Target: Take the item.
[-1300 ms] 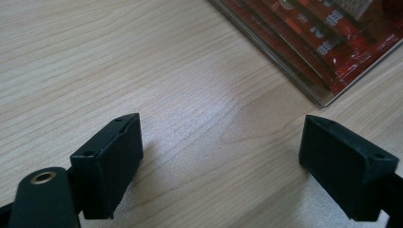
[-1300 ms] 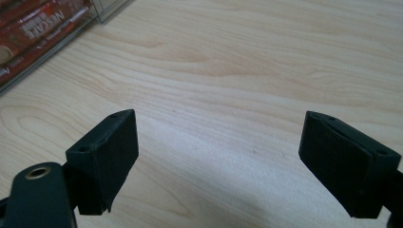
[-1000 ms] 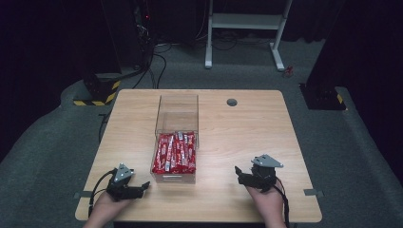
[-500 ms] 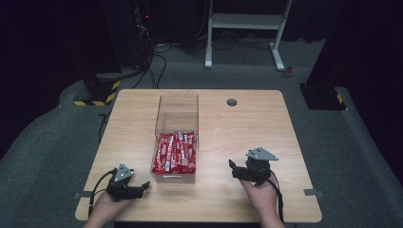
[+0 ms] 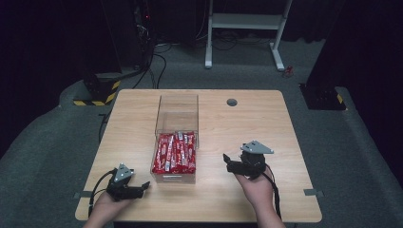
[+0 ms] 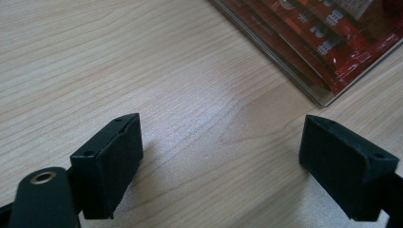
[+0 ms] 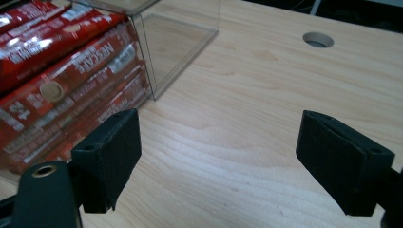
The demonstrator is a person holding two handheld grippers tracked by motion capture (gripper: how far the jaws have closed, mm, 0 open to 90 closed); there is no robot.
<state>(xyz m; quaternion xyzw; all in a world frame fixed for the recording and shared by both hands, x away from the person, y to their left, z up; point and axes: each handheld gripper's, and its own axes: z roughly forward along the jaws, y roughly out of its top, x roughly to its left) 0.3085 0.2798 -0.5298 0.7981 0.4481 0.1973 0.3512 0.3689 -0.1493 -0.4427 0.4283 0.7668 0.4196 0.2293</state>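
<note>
Red sachets (image 5: pixel 176 152) fill the near half of a clear box (image 5: pixel 177 113) at the centre of the table (image 5: pixel 266 118). High view: the right gripper (image 5: pixel 228 161) has lifted and shifted toward the box since a second ago; the left gripper (image 5: pixel 141 188) remains resting near the front edge. Left gripper view: jaws wide, empty, the box corner just ahead. Right gripper view: jaws wide, empty, sachets (image 7: pixel 57 90) close at left. An approach appears under way.

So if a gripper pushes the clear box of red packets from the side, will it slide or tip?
Probably slide: the clear box is long, low and flat on the wooden table. The red packets fill only its near half, so it may pivot. Its smooth walls look slippery to grip.
</note>
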